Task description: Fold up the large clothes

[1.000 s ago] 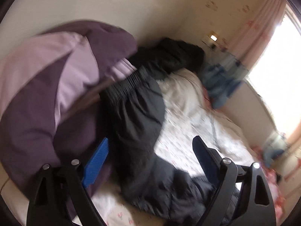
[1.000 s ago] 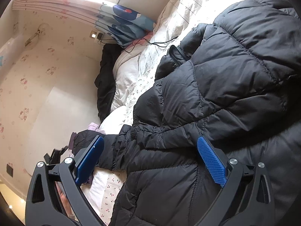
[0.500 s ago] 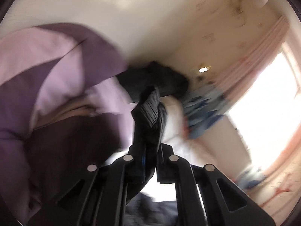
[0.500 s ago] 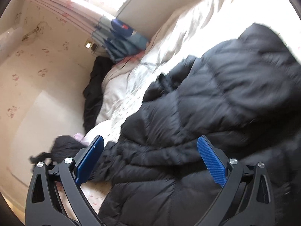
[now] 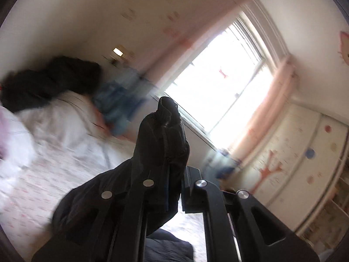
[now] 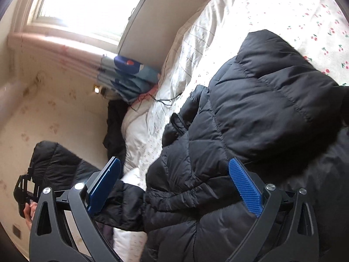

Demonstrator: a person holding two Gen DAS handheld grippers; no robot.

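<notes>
A black puffer jacket [image 6: 261,109] lies spread on the bed, filling the right wrist view. My right gripper [image 6: 174,161] hovers open just above its quilted body, blue pads [image 6: 244,187] wide apart and nothing pinched. My left gripper [image 5: 174,181] is shut on the jacket's sleeve cuff [image 5: 163,131], which sticks up past the fingers while the sleeve hangs down to the left. In the right wrist view that raised sleeve [image 6: 54,163] shows at far left, lifted off the bed, with the left gripper [image 6: 24,190] and a hand [image 6: 29,214] behind it.
The bed has a white cherry-print sheet [image 6: 305,11] and a white quilt [image 6: 139,126]. A blue patterned cloth [image 6: 130,76] and a thin cable [image 6: 165,100] lie near the headboard. Another dark garment [image 5: 50,80] is heaped by the wall. A bright window [image 5: 218,80] and wardrobe [image 5: 305,152] stand beyond.
My left gripper closed on the sleeve cuff, then rose and swung from the purple clothes towards the window. The right gripper drifted over the jacket, staying open.
</notes>
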